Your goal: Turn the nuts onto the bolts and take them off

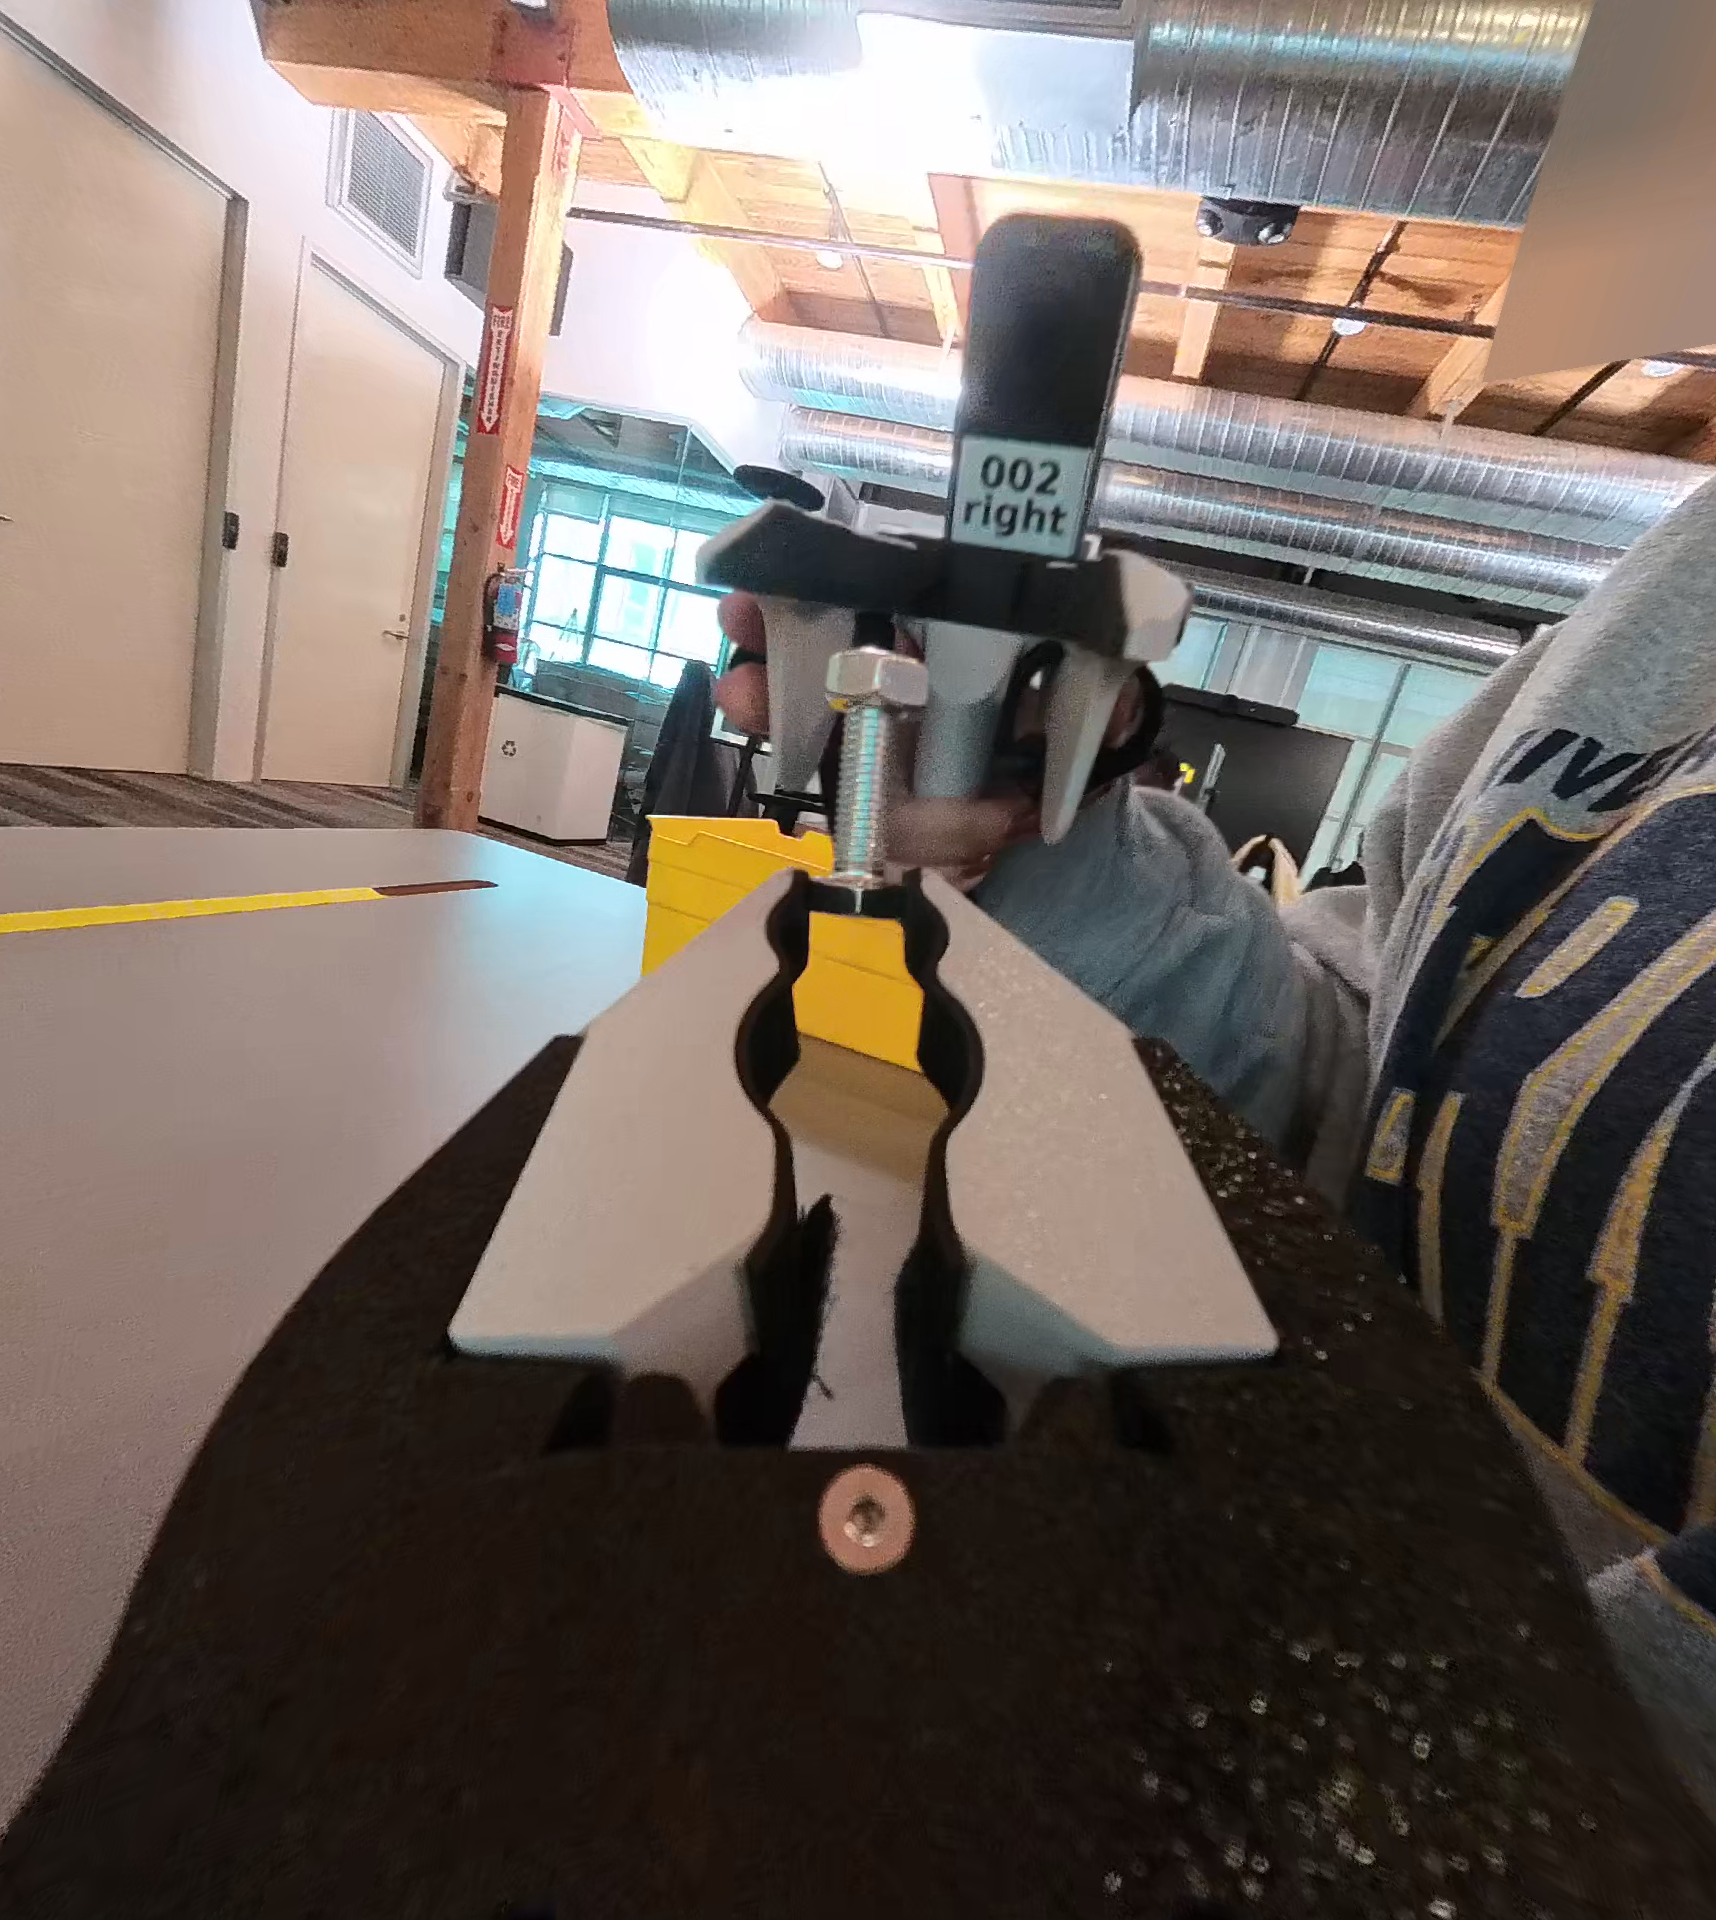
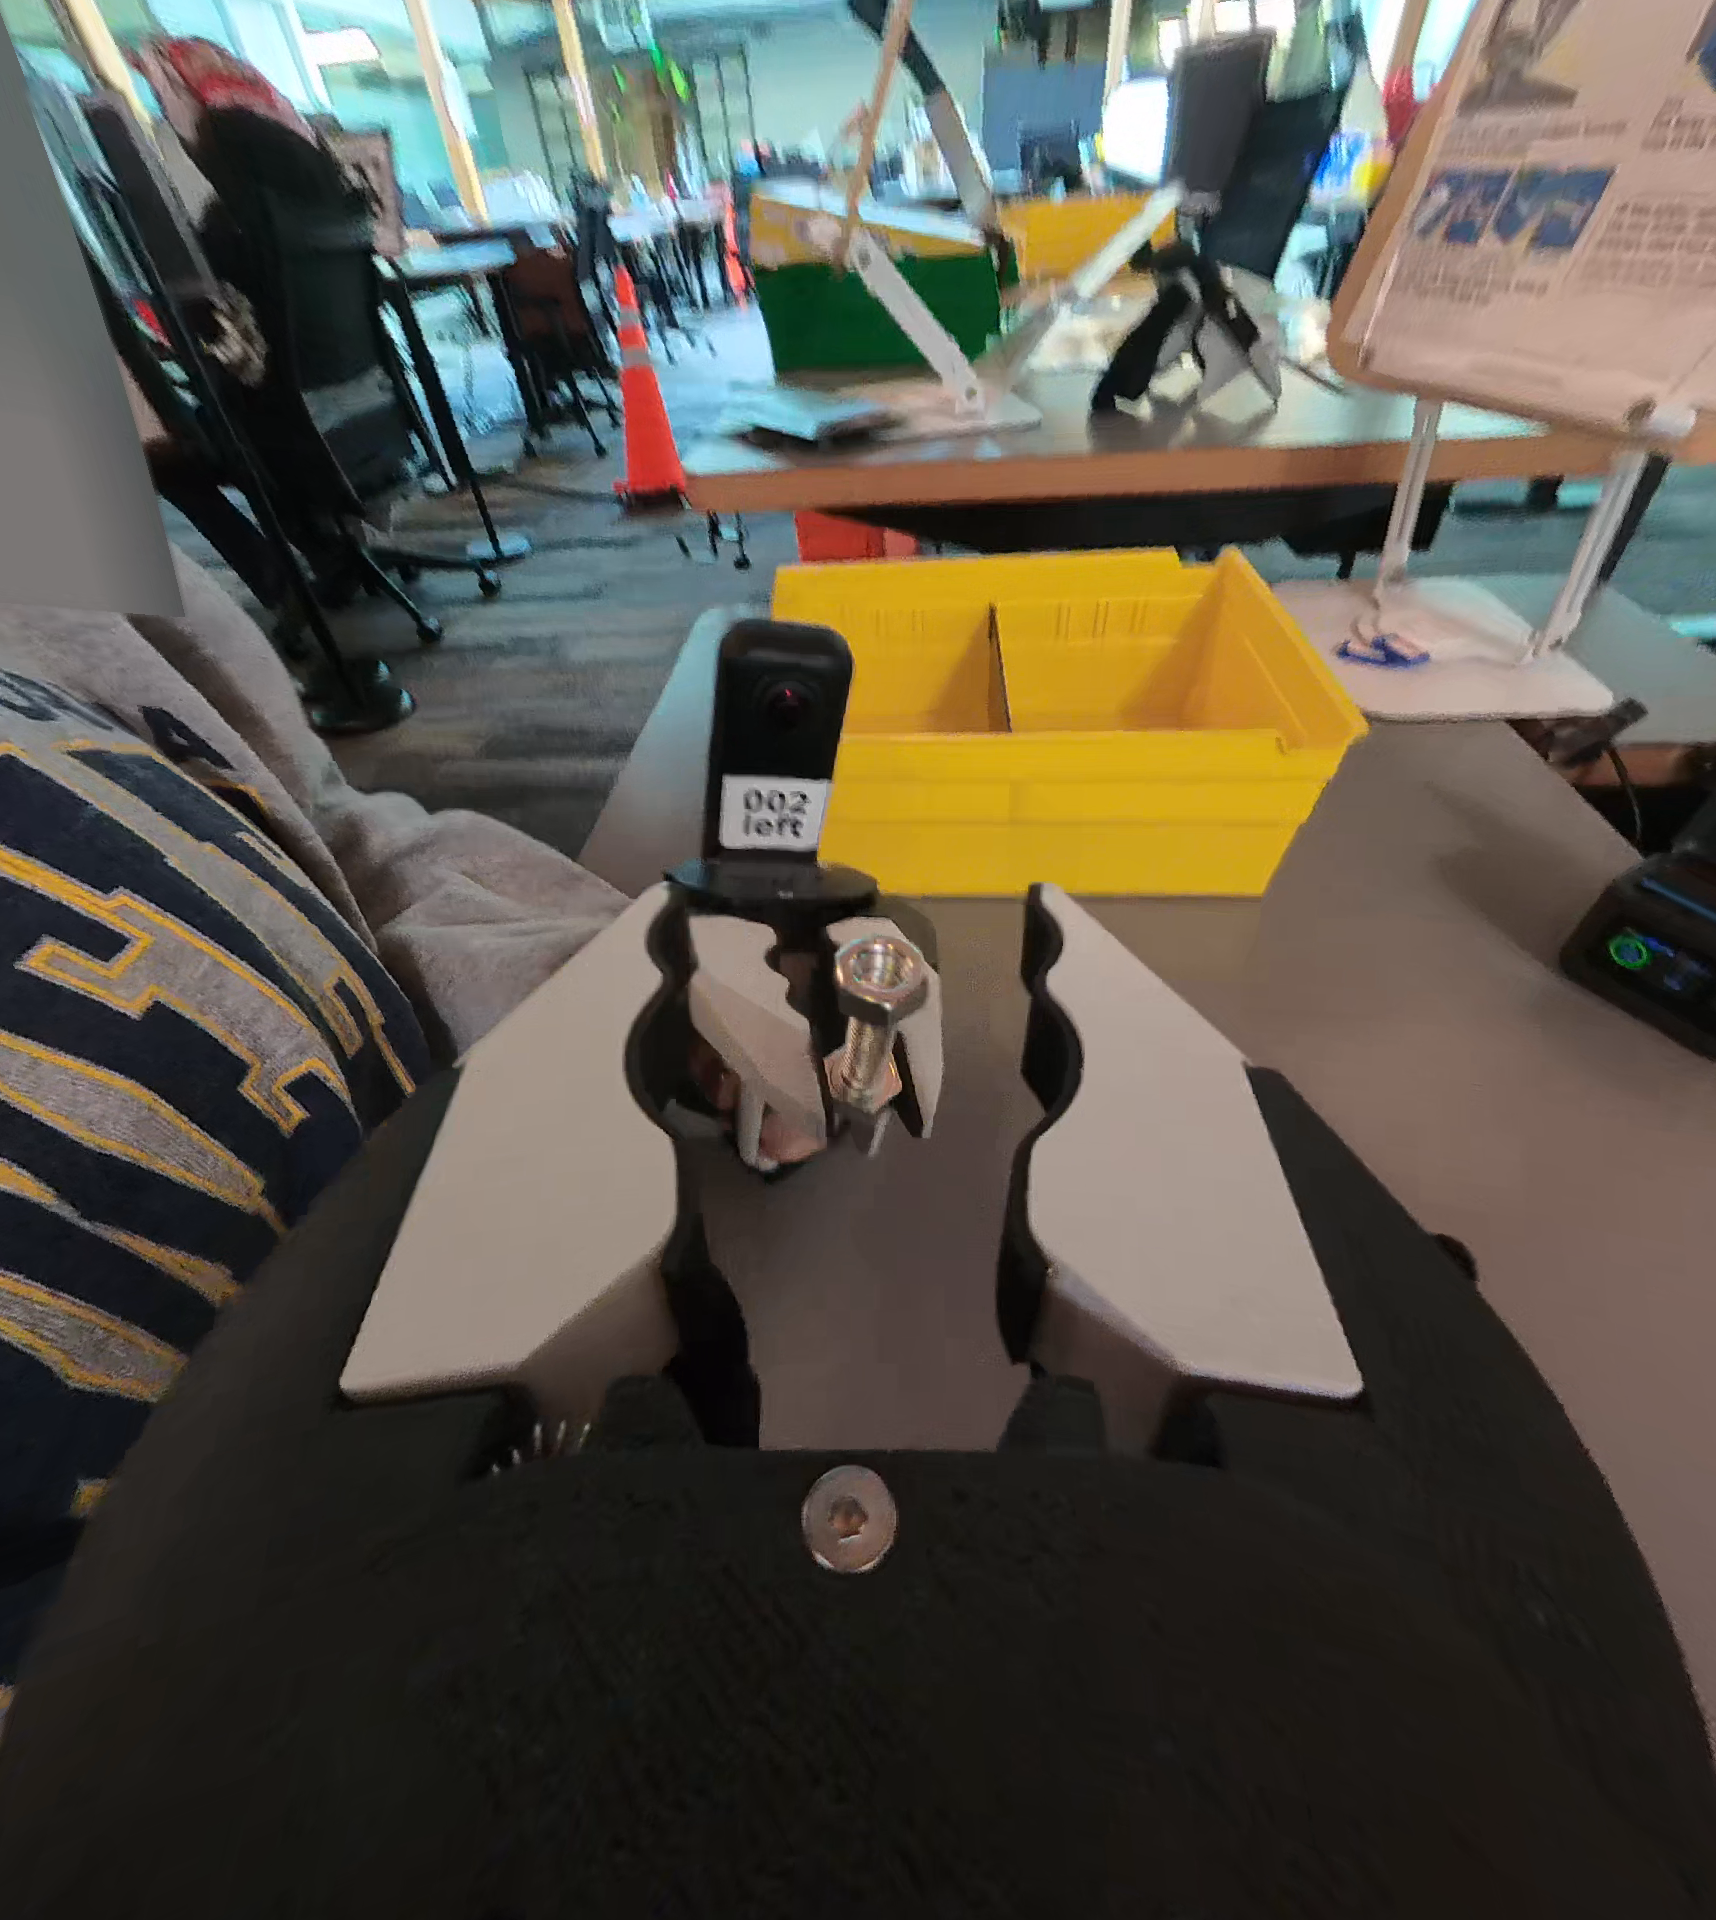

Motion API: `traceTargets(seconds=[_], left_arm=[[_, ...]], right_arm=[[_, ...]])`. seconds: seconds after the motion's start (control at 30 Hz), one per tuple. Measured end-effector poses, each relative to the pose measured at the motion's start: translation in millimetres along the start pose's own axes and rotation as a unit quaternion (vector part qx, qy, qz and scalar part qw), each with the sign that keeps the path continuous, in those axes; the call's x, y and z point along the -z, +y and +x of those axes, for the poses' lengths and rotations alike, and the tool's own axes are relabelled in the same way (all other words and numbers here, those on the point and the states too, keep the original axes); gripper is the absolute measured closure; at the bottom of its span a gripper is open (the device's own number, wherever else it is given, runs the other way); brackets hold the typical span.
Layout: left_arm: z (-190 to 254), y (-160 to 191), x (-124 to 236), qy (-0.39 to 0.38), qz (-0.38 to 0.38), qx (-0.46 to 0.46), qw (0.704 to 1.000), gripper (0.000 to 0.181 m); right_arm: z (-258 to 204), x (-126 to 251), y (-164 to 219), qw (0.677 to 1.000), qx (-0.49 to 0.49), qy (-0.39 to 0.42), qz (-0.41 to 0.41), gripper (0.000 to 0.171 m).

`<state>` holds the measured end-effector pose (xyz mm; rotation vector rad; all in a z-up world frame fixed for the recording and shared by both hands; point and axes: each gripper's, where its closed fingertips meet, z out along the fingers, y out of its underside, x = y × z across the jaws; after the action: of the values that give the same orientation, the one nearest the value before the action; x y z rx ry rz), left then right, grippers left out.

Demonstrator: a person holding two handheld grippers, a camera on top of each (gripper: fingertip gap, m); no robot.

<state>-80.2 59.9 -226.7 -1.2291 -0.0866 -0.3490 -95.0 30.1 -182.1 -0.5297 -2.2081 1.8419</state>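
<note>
While the left wrist view is looking along its own left gripper (image 1: 859, 894), the fingers are closing narrowly on the lower end of a bolt (image 1: 862, 800) that is standing upright above the bench (image 1: 210, 1091), with a nut (image 1: 875, 681) sitting at its upper end. Behind it the right gripper (image 1: 937, 790) is hanging fingers down, close to the nut but not visibly gripping it. A yellow bin (image 1: 864, 987) is showing past the fingertips. In the right wrist view, the right gripper (image 2: 849, 1039) is holding its fingers wide apart with nothing between them; the left gripper (image 2: 833, 1127) is facing it, clamping the bolt (image 2: 862, 1055) near its head, and the nut (image 2: 880, 977) is sitting only just on the free tip, its bore showing hollow. The yellow bin (image 2: 1072, 821), divided in two and looking empty, is standing toward the bench's far edge, a small black device (image 2: 1706, 966) near the right edge. Judging by this, the nut is engaging only a few threads, so it is either barely started or almost off; I cannot tell which.
</note>
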Motion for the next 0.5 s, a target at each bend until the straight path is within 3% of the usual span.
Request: traceTargets(seconds=[0.17, 0.5], left_arm=[[3.8, 0.4, -0.4, 0.018, 0.001, 0.011, 1.000, 0.166], [-0.7, -4.9, 3.2, 0.013, 0.018, 0.026, 0.999, 0.166]], right_arm=[[-16.2, -8.2, -3.8, 0.996, -0.013, -0.046, 0.080, 0.093], [-20.5, -11.2, 5.7, 0.995, -0.016, -0.056, 0.079, 0.096]])
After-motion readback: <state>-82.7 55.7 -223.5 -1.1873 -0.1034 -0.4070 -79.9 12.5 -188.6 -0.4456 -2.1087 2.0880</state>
